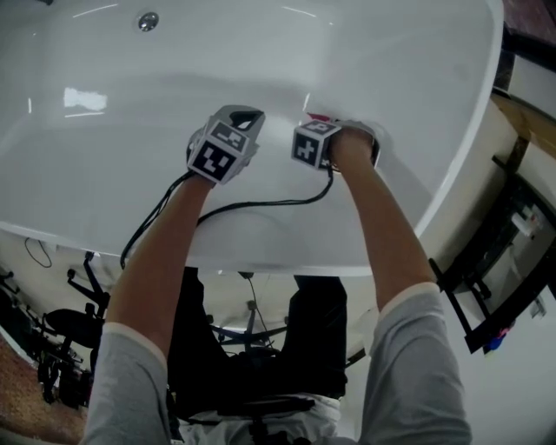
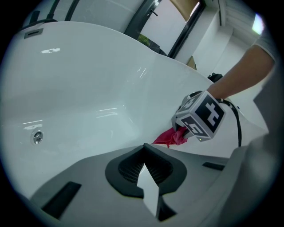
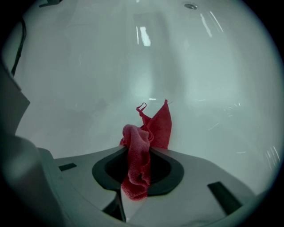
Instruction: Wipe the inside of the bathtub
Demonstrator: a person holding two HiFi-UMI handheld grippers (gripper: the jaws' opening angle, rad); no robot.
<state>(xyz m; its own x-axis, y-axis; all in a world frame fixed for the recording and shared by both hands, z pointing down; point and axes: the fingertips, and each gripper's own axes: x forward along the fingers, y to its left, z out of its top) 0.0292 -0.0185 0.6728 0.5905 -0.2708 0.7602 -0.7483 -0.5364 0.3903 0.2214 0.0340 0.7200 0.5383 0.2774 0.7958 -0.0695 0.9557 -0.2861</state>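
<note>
Right tool (image 3: 138, 153) pinches red cloth (image 3: 157, 126) with its tip on the bathtub (image 1: 104, 156) inner wall; left tool (image 2: 144, 151) pressed together, empty, just beside.

Left gripper (image 2: 144, 150), right gripper (image 3: 138, 150): seemingly closed.

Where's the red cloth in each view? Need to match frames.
Head view: red cloth, a sliver just above the right gripper, upper centre.
Left gripper view: right of centre, under the right gripper.
Right gripper view: centre, shut in the jaws.
Shared landmark: round metal fitting, in all three.
</note>
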